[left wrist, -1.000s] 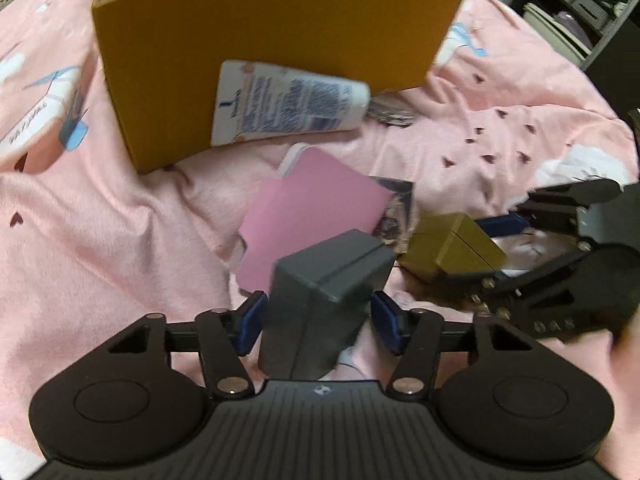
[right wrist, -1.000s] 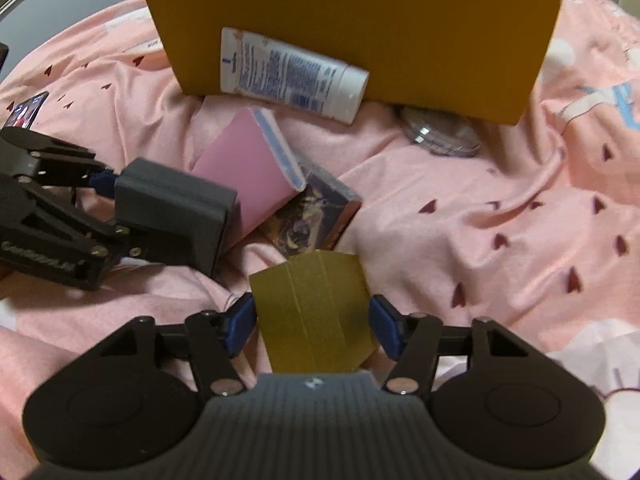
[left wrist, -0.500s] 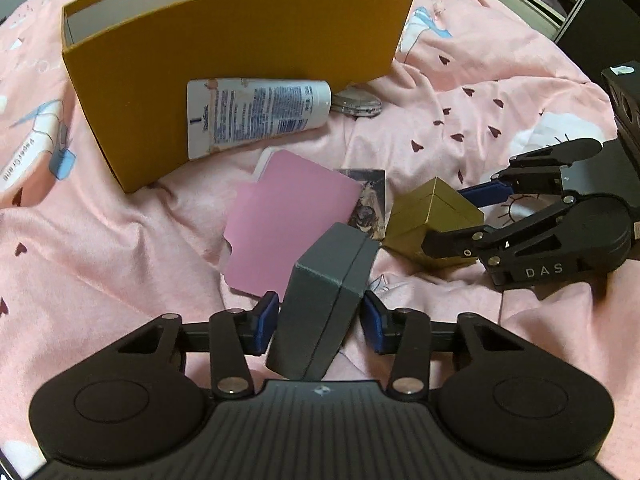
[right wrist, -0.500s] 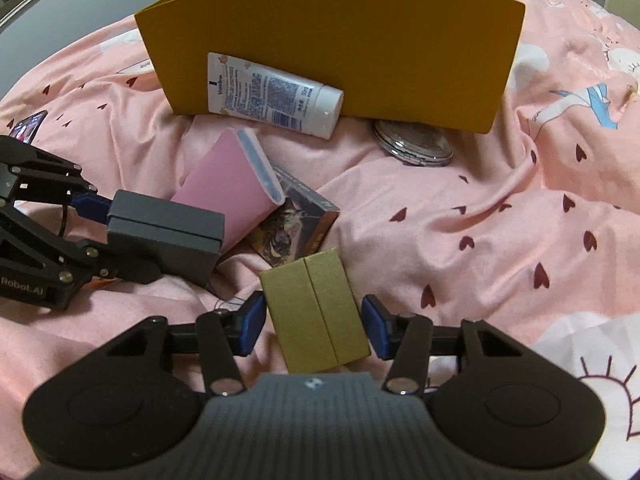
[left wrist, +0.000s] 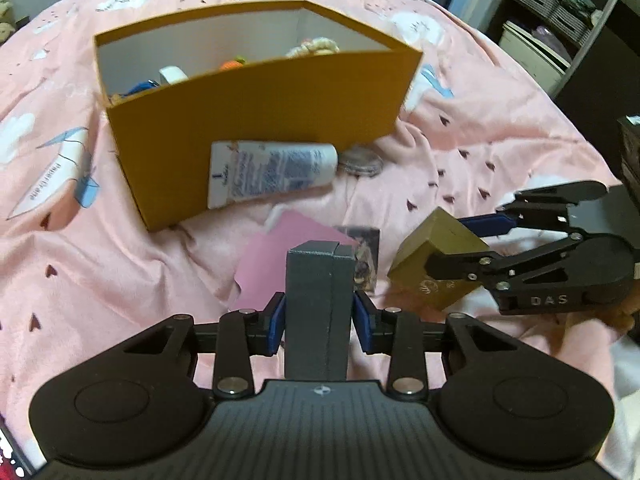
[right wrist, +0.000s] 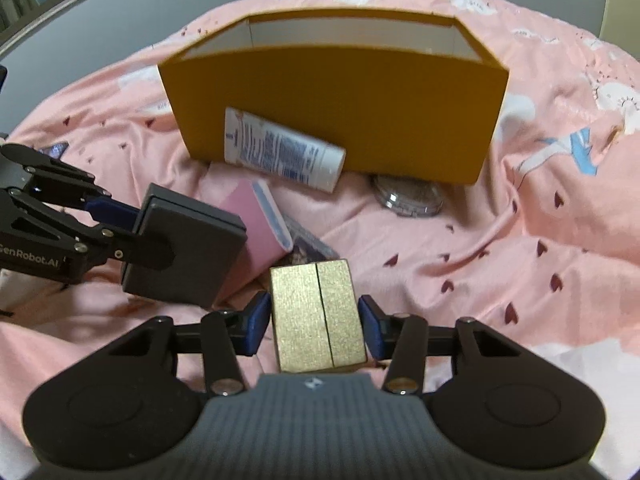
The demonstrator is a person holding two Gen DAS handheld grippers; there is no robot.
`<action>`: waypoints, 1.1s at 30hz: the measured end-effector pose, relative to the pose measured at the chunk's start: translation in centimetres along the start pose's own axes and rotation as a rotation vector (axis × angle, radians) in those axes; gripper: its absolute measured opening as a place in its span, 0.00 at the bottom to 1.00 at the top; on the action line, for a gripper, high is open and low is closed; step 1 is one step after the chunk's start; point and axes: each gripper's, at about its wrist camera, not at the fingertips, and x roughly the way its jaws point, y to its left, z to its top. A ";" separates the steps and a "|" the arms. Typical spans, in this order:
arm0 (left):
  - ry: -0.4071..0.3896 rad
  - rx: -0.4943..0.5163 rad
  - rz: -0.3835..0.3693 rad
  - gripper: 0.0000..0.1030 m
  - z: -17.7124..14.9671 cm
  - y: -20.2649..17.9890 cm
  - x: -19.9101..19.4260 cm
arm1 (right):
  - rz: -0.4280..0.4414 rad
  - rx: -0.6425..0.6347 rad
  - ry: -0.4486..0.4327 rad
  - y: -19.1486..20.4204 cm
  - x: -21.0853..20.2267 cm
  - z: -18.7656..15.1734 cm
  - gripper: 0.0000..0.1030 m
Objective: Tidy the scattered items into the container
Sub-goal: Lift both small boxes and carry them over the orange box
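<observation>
A dark grey box stands upright between the blue pads of my left gripper, which is closing on it and holds it off the bed. My right gripper is closing too, its pads pressed on a gold box that is also lifted. Each wrist view shows the other gripper: the right gripper holds the gold box, and the left gripper holds the grey box. The orange container stands open-topped beyond them, with small items inside.
A white tube leans on the container's front wall, with a round clear compact beside it. A pink pack and a small picture box lie on the pink bedcover. Shelves stand far right.
Both grippers rose off the bedcover with their boxes, and their jaws narrowed onto them. The grey box turned upright. The container's open top came into view.
</observation>
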 end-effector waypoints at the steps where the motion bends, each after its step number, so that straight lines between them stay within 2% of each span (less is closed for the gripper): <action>1: -0.010 -0.004 0.004 0.39 0.2 0.0 -0.2 | 0.006 0.005 -0.007 -0.1 -0.3 0.2 0.49; 7: -0.088 -0.074 -0.025 0.39 2.1 0.7 -2.5 | 0.037 0.016 -0.086 -0.4 -2.7 2.3 0.49; 20: -0.273 -0.062 -0.011 0.39 9.6 1.3 -7.6 | 0.062 -0.060 -0.315 -0.3 -7.0 10.4 0.49; 28: -0.303 -0.076 0.050 0.39 15.0 2.5 -7.2 | 0.099 -0.016 -0.392 -1.7 -5.5 16.4 0.49; 33: -0.282 -0.168 0.058 0.39 18.0 5.6 -5.1 | 0.116 0.048 -0.387 -3.3 -2.8 19.9 0.48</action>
